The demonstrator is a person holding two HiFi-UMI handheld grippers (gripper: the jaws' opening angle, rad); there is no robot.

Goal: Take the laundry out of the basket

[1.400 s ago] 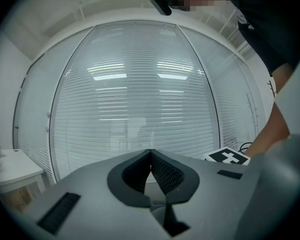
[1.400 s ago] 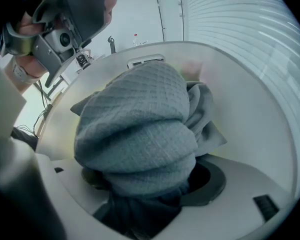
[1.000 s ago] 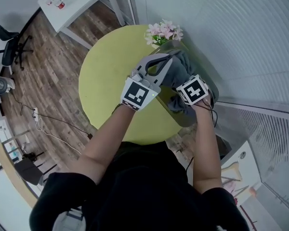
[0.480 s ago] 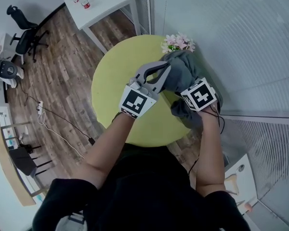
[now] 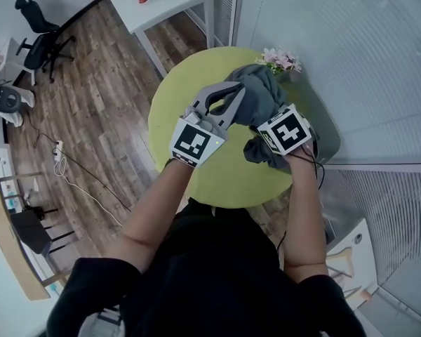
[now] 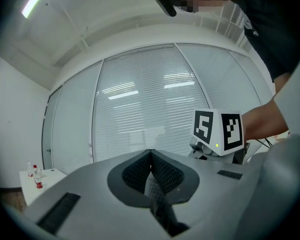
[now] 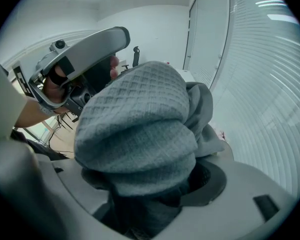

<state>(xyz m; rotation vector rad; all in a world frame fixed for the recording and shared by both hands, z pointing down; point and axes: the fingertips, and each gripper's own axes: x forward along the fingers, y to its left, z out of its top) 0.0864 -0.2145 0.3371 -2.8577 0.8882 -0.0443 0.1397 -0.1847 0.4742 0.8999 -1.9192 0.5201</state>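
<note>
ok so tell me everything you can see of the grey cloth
The cloth is grey, with a quilted waffle weave. It is bunched into thick folds. The right gripper clamps a fat roll of it; the left gripper pinches a thin edge between closed jaws. In the head view it sits between both grippers over the right side of the yellow table, beside the pink flowers, with a darker fold hanging below the right gripper. Whether it touches the table cannot be told.
</note>
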